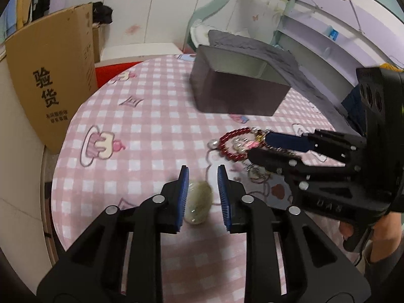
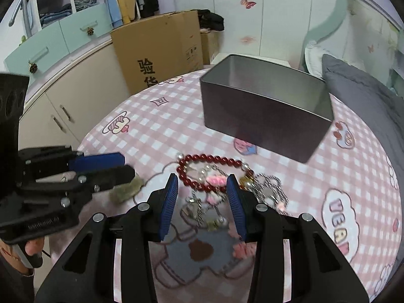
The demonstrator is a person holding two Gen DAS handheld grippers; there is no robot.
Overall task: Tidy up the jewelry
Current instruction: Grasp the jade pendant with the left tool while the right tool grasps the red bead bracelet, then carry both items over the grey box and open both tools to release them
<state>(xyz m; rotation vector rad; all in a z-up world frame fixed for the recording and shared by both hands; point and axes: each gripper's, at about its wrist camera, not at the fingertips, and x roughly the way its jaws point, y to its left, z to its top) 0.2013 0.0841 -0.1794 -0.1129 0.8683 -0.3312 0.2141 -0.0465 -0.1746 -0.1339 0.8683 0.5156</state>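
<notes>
A red bead bracelet (image 2: 202, 166) lies on the pink checked cloth with silver chains and pink charms (image 2: 214, 197) tangled under it. My right gripper (image 2: 202, 194) is open and sits low over this pile, one finger on each side. A pale green oval stone (image 1: 198, 203) lies between the open fingers of my left gripper (image 1: 202, 186), apart from both pads. In the right wrist view the stone (image 2: 125, 192) shows under the left gripper's fingers. An open grey metal tin (image 2: 265, 106) stands beyond the jewelry; what its inside holds is not visible.
A cardboard box (image 1: 50, 75) stands at the left off the table. A grey pillow (image 2: 366, 96) lies behind the tin at the right. Cabinets (image 2: 63, 106) line the far left. The table edge (image 1: 58, 166) curves close on the left.
</notes>
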